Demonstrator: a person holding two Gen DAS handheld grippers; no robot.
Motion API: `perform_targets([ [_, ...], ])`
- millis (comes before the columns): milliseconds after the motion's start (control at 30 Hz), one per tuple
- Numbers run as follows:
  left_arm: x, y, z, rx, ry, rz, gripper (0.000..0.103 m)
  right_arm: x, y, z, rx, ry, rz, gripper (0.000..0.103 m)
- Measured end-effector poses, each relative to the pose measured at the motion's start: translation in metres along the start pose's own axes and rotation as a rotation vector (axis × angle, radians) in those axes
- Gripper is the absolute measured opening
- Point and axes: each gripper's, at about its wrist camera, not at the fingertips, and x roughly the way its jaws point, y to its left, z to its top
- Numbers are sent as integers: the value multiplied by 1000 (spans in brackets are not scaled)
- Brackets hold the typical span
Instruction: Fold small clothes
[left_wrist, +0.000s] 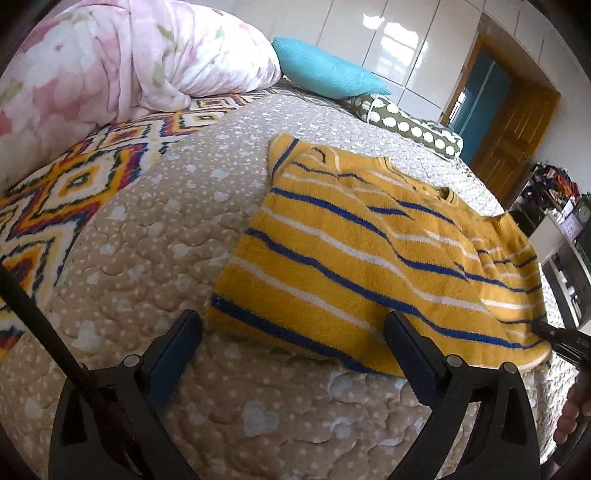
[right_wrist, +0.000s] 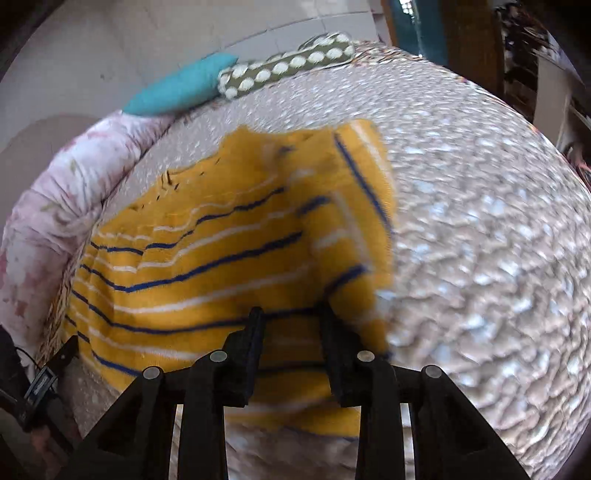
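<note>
L to R in the left wrist view: floral duvet (left_wrist: 122, 55) bunched at the far left, patterned blanket (left_wrist: 74, 177) beside it, then the beige quilted bedspread (left_wrist: 177, 229) w/ the left gripper (left_wrist: 291, 338) low over it, jaws wide apart, nothing between them; its left finger sits over bare quilt, the right finger over the near hem of the yellow striped sweater (left_wrist: 369, 251). Sweater lies flat-ish on the bed, a bit right of centre, neck toward the teal pillow (left_wrist: 325, 70) and dotted bolster (left_wrist: 406, 125) at the headboard side; sleeves look already folded in over the body, though the fuzz makes that hard to confirm. At the far right edge, the right gripper (right_wrist: 291, 317) is at the sweater's near right corner; in its own (blurred) view the jaws are narrowed but a gap shows, hem fabric lying between the fingers, pads not clearly pressing yet. Step in hand, as I read it: grab both hem corners for a bottom-to-top fold. To do it well: bring the left gripper onto the near left hem corner, pinch both layers, not just the top ply, match the right side's bite depth, then lift both evenly so stripes stay parallel. Risk: thick pile slipping out of a shallow pinch.
</note>
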Motion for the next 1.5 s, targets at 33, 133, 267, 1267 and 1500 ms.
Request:
perform_targets([
  [33, 0, -1, 0, 3, 2, 1, 100, -5, -4, -3, 1, -4, -5, 32],
  [133, 0, -2, -1, 11, 2, 6, 100, -27, -14, -8, 17, -25, -13, 32],
  [267, -1, 1, 0, 1, -5, -11, 102, -58, -30, -15, 51, -102, -47, 56],
  [1267, 4, -9, 1, 50, 33, 46, 102, -24, -65, 110, 261, -77, 38, 64],
  [1500, -3, -6, 2, 28, 9, 22, 103, -57, -94, 9, 323, 12, 201, 67],
])
